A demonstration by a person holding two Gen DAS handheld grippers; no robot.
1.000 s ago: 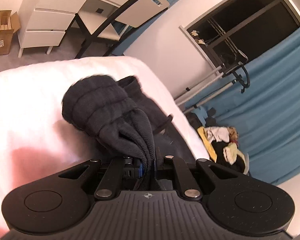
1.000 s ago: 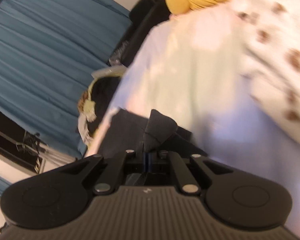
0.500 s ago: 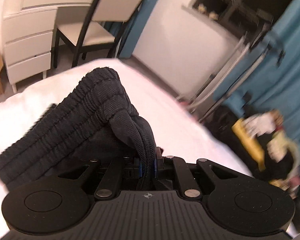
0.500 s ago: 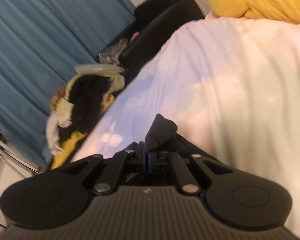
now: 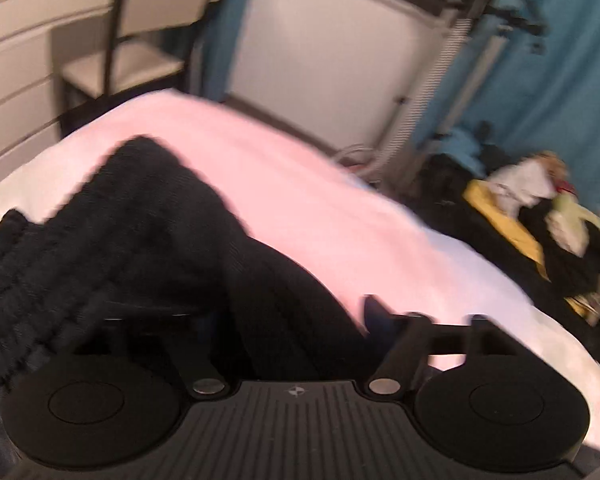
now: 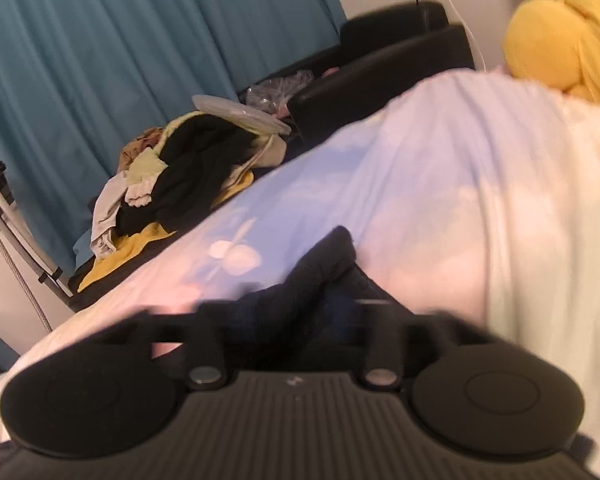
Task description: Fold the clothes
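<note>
On the bed (image 5: 340,216), under its pale sheet, lies a black garment (image 5: 140,240), apparently trousers with a gathered, ribbed waistband. Half a second ago both grippers had a fold of this cloth pinched tight; now the left gripper (image 5: 292,320) and the right gripper (image 6: 300,320) have just been opening, and the fingers of each stand spread. Cloth still lies between the 2 fingers of each, but neither pair presses on it, so the garment rests on the bed alone. I take that as a fold just laid down and let go, with smoothing or another fold likely to follow.

Seen from the left wrist, the garment's long axis seems to run from the ribbed band (image 5: 16,280), at the near left of the bed, past the gripper toward the right; blur hides where it ends. From the right wrist only a small peaked corner (image 6: 332,256) shows, pointing up the bed toward the yellow pillow (image 6: 560,48).
</note>
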